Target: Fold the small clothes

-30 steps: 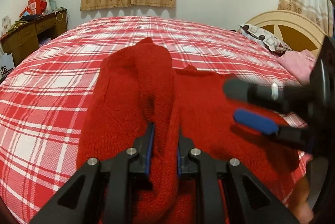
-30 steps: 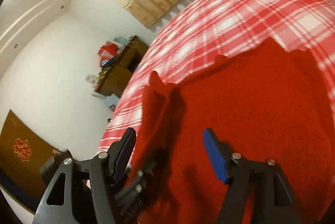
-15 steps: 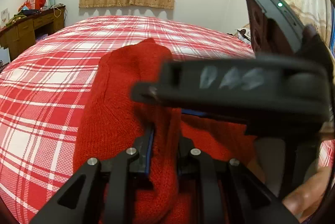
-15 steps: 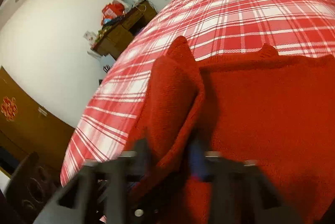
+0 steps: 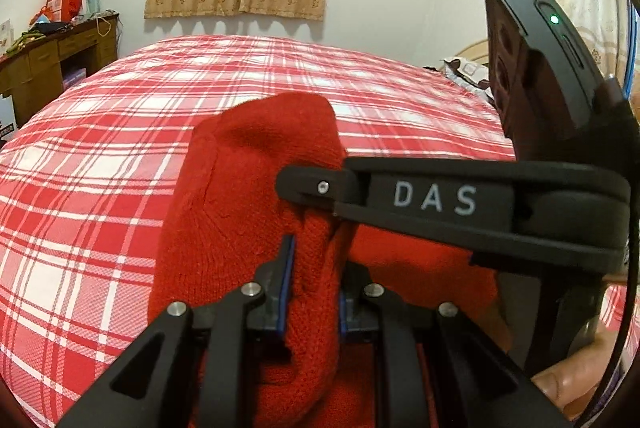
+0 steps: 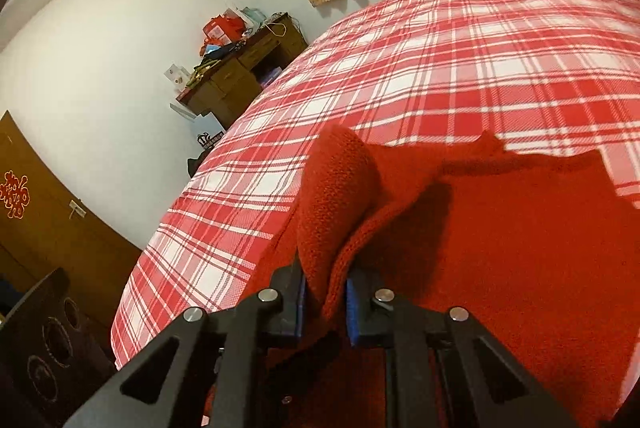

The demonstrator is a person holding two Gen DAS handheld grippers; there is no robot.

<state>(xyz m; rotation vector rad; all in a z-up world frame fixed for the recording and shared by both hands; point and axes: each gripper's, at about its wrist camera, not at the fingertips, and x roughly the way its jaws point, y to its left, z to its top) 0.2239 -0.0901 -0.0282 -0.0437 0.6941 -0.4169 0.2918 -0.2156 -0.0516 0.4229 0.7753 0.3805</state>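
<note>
Gripping: left gripper (image 5: 312, 288) clamped on red sweater (image 5: 224, 228)
Closing: right gripper (image 6: 326, 292) jaws just pinched sweater fold
Surface: plaid bed (image 6: 460, 68)

Left gripper (image 5: 311, 288) and right gripper (image 6: 325, 294) clamped (right just closed).

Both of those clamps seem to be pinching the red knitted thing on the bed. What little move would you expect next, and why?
Probably lifting the pinched edge and carrying it over the flat part to make a fold. The left gripper and the right gripper, whose fingers have just closed, both clamp a raised ridge of the red knitted sweater, while the rest lies spread on the red-and-white checked bedspread.
</note>
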